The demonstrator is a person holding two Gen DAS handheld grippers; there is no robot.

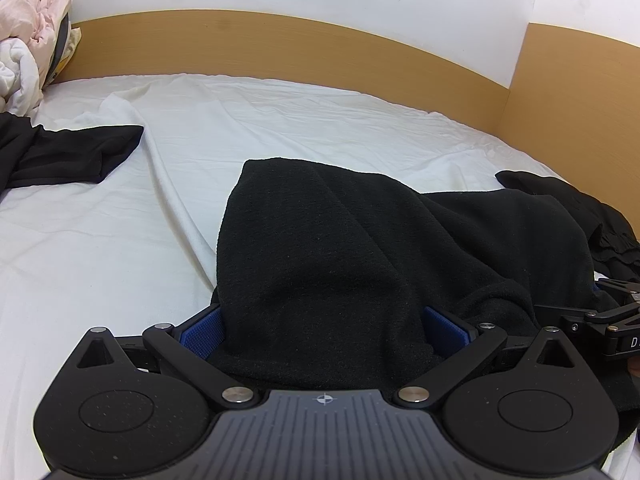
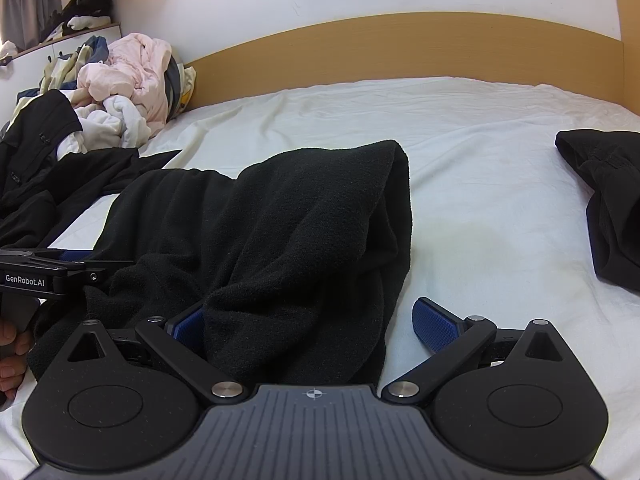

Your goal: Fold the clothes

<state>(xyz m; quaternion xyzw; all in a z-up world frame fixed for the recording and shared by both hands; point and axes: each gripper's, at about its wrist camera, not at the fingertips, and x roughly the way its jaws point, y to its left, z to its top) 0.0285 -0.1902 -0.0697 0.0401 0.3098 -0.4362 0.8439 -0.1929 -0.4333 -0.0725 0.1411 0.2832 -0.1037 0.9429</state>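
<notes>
A black fleece garment (image 1: 340,240) lies bunched on the white bed sheet (image 1: 280,128), raised into a hump. My left gripper (image 1: 324,334) stands wide open, and the cloth fills the gap between its blue pads (image 1: 204,336). In the right wrist view the same garment (image 2: 280,220) drapes over the left side of my right gripper (image 2: 312,326). That gripper is also wide open: its right pad (image 2: 436,324) is bare over the sheet, and the left pad touches the cloth. Each gripper shows at the edge of the other's view, held by a hand.
Another black garment (image 1: 68,156) lies at the left and a third dark piece (image 2: 608,200) at the right. A heap of pink and white laundry (image 2: 128,76) sits at the far left corner. A wooden headboard (image 1: 280,48) runs along the back.
</notes>
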